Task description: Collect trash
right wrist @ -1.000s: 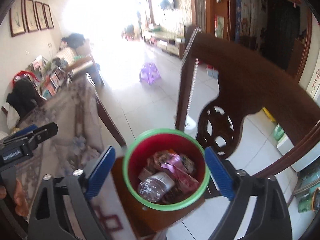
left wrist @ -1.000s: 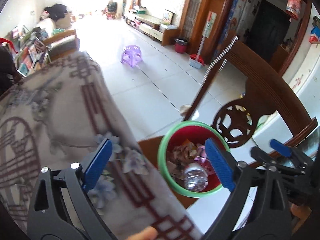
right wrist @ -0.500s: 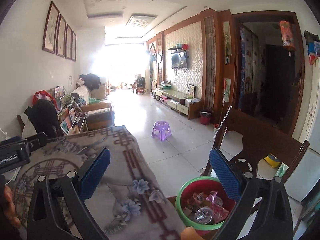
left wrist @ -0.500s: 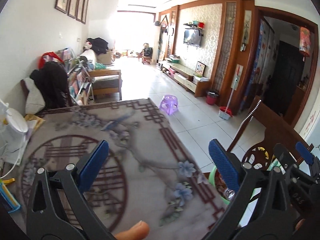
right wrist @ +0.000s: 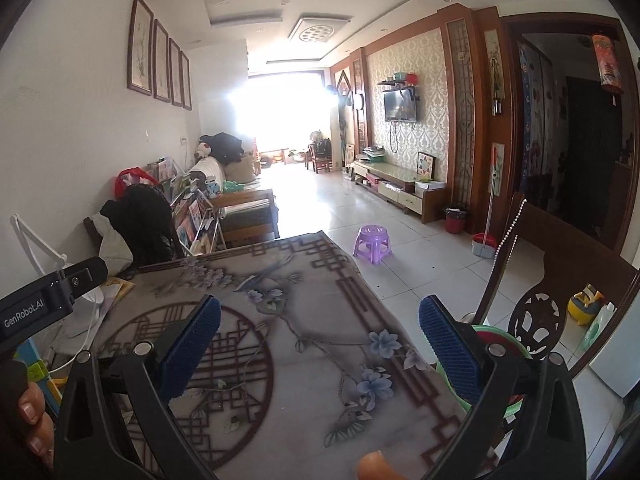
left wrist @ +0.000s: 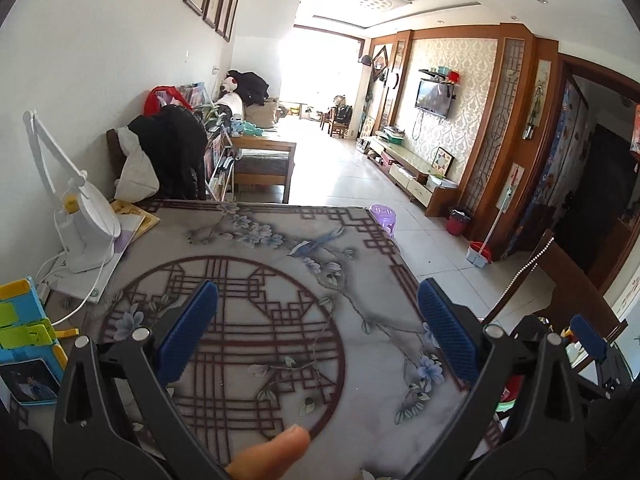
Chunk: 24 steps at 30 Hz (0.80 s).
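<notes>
- A fingertip (left wrist: pixel 276 450) pokes in at the bottom edge of the left wrist view; the rest of that hand is cut off.
- The left hand-held gripper (left wrist: pixel 316 328) is spread wide over the desk (left wrist: pixel 280 264), nothing between its blue pads. Its jaws have just been opening.
- The right hand-held gripper (right wrist: pixel 318 342) is also spread wide and empty, over the desk's right edge. Another fingertip (right wrist: pixel 374 466) shows at the bottom of its view.
- At the left edge of the right wrist view, the body of the left tool crosses the frame, with fingers under it; only part is visible.
- The desk wears a grey cloth with a dark lattice circle and pale flowers. No loose trash can be made out on the visible part.
- The trash bin (right wrist: pixel 500 344), red with a green rim, stands off the desk's right edge, beside the wooden chair (right wrist: pixel 560 280). The right pad and arm hide most of it, so its contents cannot be seen. In the left wrist view only slivers of red and green show behind the tool.
- On the desk's left side: a white lamp (left wrist: pixel 82 224) on papers, and blue-and-yellow things (left wrist: pixel 24 332) cut off by the frame.
- Dark clothes (left wrist: pixel 172 152) drape over a chair at the far end of the desk.
- Farther off, a purple stool (right wrist: pixel 374 242) stands on the tiled floor and a small red bin (right wrist: pixel 456 218) by the wall.
- The far window is blown out by glare.
</notes>
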### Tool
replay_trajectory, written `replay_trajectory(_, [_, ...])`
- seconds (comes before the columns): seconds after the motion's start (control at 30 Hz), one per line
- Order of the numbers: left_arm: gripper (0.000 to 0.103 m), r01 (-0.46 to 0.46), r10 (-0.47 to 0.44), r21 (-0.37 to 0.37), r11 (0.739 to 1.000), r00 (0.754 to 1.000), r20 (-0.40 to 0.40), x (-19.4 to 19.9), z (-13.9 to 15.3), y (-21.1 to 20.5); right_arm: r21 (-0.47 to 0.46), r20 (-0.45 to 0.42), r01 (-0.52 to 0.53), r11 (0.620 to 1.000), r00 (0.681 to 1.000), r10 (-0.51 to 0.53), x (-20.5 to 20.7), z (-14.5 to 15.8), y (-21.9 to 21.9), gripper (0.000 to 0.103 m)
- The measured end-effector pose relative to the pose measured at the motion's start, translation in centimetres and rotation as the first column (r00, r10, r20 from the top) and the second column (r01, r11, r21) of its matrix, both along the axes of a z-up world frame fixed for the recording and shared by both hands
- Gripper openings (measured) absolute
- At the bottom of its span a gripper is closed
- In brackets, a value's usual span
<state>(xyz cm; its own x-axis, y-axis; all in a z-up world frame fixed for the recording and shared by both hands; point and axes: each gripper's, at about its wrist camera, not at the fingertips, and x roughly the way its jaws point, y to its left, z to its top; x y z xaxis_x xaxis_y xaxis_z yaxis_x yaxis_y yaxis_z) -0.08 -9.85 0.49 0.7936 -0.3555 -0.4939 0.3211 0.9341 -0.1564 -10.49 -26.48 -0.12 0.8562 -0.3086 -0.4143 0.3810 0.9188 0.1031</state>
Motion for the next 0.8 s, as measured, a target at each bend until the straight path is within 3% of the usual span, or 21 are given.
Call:
replay_trajectory(0.27, [0.098, -0.034, 0.034, 0.013, 0.999, 0.999, 0.017, -0.1, 0.2, 2.6, -0.005, -0.01, 0.01, 1.0, 1.0, -0.01, -0.3, -0.3, 1.0, 0.095])
replay_trajectory(0.43, [0.098, -0.081, 0.081, -0.018, 0.997, 0.997, 0.002, 0.0, 0.4, 3.3, -0.029, -0.007, 0.016, 0.999, 1.0, -0.016, -0.7, -0.3, 1.3, 0.095])
replay_trajectory(0.8, [0.098, -0.055, 0.055, -0.01, 0.998, 0.998, -0.007, 0.0, -0.1, 3.1, -0.013, -0.033, 0.003, 1.0, 0.999, -0.004, -0.6, -1.0, 1.5, 0.095])
